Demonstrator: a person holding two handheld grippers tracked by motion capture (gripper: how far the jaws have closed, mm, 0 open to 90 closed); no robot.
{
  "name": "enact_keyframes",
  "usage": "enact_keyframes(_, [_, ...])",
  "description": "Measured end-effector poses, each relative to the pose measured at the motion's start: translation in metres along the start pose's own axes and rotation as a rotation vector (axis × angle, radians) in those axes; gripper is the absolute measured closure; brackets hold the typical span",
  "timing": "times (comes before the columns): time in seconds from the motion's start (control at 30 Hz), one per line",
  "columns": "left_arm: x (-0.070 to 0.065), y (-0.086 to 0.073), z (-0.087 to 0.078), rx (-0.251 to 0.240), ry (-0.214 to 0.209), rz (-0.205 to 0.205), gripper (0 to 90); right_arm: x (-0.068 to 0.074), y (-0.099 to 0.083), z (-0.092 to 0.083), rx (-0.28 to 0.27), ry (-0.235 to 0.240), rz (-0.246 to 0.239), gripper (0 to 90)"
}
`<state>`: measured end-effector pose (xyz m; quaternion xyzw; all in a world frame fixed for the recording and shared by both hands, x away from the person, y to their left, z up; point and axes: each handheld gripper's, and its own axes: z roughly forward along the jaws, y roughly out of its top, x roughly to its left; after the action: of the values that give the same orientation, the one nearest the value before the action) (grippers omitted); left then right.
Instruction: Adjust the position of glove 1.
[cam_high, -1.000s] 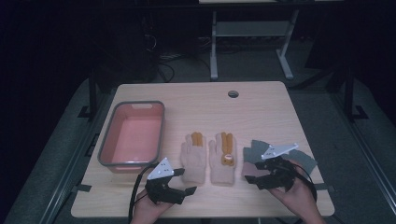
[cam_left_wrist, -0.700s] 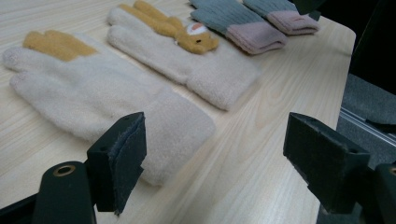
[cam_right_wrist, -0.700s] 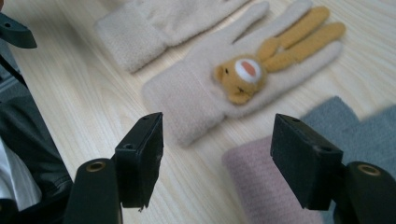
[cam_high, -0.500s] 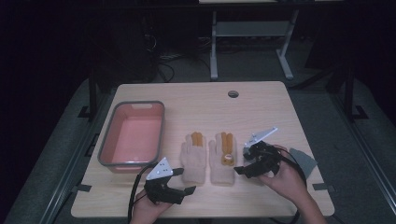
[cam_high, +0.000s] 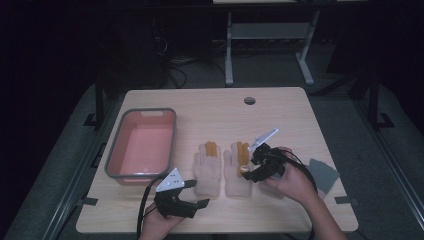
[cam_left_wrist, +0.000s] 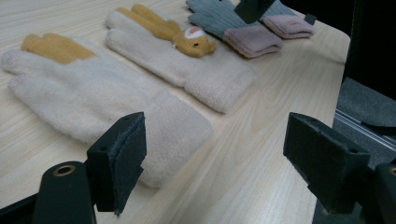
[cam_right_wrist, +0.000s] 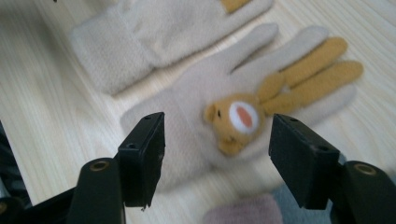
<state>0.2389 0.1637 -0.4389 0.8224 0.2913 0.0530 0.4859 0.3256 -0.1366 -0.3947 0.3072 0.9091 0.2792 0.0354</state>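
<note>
Two cream gloves with orange fingers lie side by side on the wooden table (cam_high: 280, 115). The left glove (cam_high: 207, 170) is plain; the right glove (cam_high: 234, 175) carries an orange animal face (cam_right_wrist: 236, 121). My right gripper (cam_high: 248, 172) hovers open over that right glove (cam_right_wrist: 187, 135), its jaws either side of the face. My left gripper (cam_high: 197, 194) stands open near the table's front edge, just short of the left glove's cuff (cam_left_wrist: 177, 130), with nothing between its jaws. In the left gripper view the faced glove (cam_left_wrist: 187, 60) lies farther off.
A pink bin (cam_high: 142, 145) with a grey rim sits at the table's left. Grey gloves with pink cuffs (cam_left_wrist: 243, 32) lie to the right of the cream pair; one grey glove (cam_high: 324, 175) shows by the person's right hand. A cable hole (cam_high: 249, 100) is at the back.
My right gripper has moved left, off the grey gloves and over the cream glove with the face. The left gripper has hardly moved.
</note>
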Motion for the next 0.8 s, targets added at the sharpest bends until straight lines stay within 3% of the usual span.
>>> enact_keyframes(0.3, [0.000, 0.000, 0.000, 0.007, 0.004, 0.006, 21.3, -0.011, 0.011, 0.024, 0.082, -0.010, -0.010, 41.1])
enact_keyframes(0.43, [0.000, 0.000, 0.000, 0.001, 0.004, 0.008, 21.3, -0.014, 0.010, 0.033, 0.081, 0.000, 0.018, 46.1])
enact_keyframes(0.7, [-0.001, 0.000, -0.001, -0.002, 0.001, 0.005, 21.3, -0.013, 0.013, 0.044, 0.110, -0.028, 0.007, 49.2])
enact_keyframes(0.8, [-0.001, 0.000, -0.002, -0.004, 0.003, 0.004, 21.3, -0.012, 0.012, 0.053, 0.151, -0.055, -0.008, 53.2])
